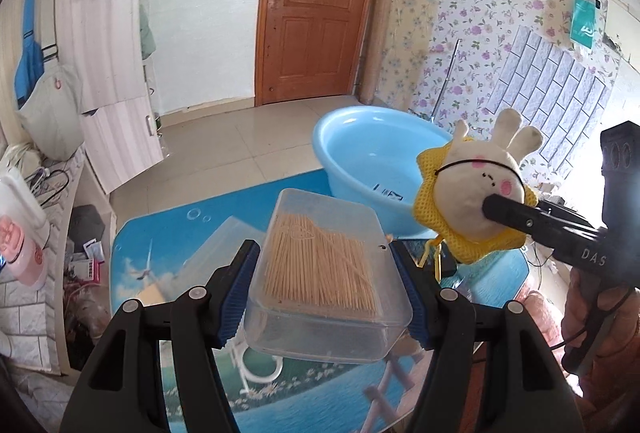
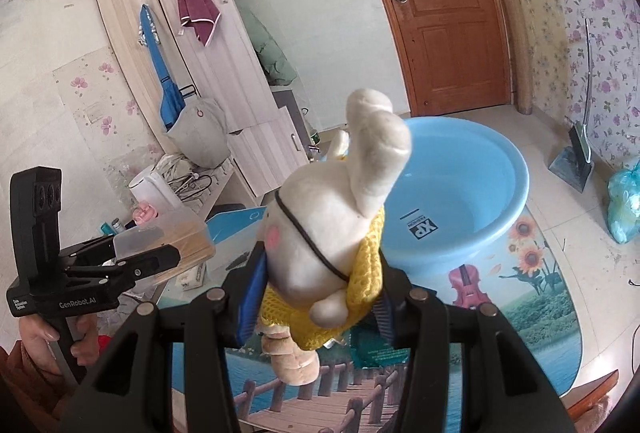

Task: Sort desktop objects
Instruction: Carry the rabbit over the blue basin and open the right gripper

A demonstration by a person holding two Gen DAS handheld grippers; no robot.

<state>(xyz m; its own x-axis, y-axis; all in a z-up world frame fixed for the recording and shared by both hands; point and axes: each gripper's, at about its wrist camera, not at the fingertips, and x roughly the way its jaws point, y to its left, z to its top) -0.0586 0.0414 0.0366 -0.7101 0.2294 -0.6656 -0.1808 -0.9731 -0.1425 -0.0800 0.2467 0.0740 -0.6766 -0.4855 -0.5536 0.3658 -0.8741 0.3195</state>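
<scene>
Only the right wrist view shows the plush rabbit's [image 2: 320, 245] tan feet.

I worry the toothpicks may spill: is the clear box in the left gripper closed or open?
Cannot tell. The clear box is clamped between the left gripper pads with toothpicks inside, but no lid seam shows.

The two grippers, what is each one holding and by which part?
Left gripper: clear plastic box of toothpicks, clamped across its long sides. Right gripper: white plush rabbit in yellow knit, clamped at its body.
</scene>
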